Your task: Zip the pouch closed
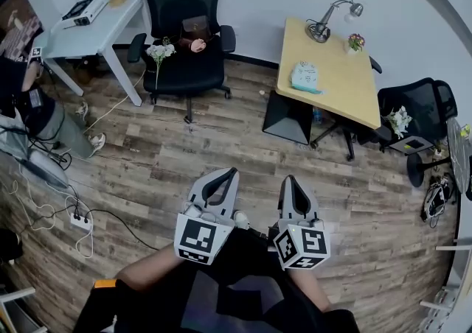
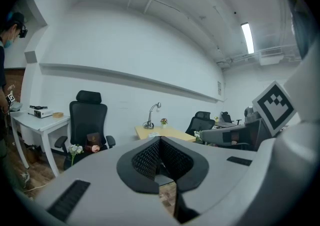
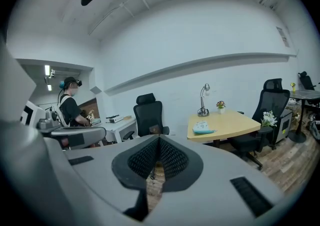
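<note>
2x grippers (image 1: pixel 227 174) (image 1: pixel 290 180), 2x desks (image 1: pixel 110 26) (image 1: pixel 339 81), 1x lamp (image 1: pixel 321 29)

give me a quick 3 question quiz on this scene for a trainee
1. True or false: the right gripper holds the pale blue pouch.
2. The pouch lies on: A) the yellow table B) the black chair C) the floor
3. Fill in: the left gripper's jaws are ____.
Key: 1 false, its jaws are shut on nothing; 2 A; 3 shut.
</note>
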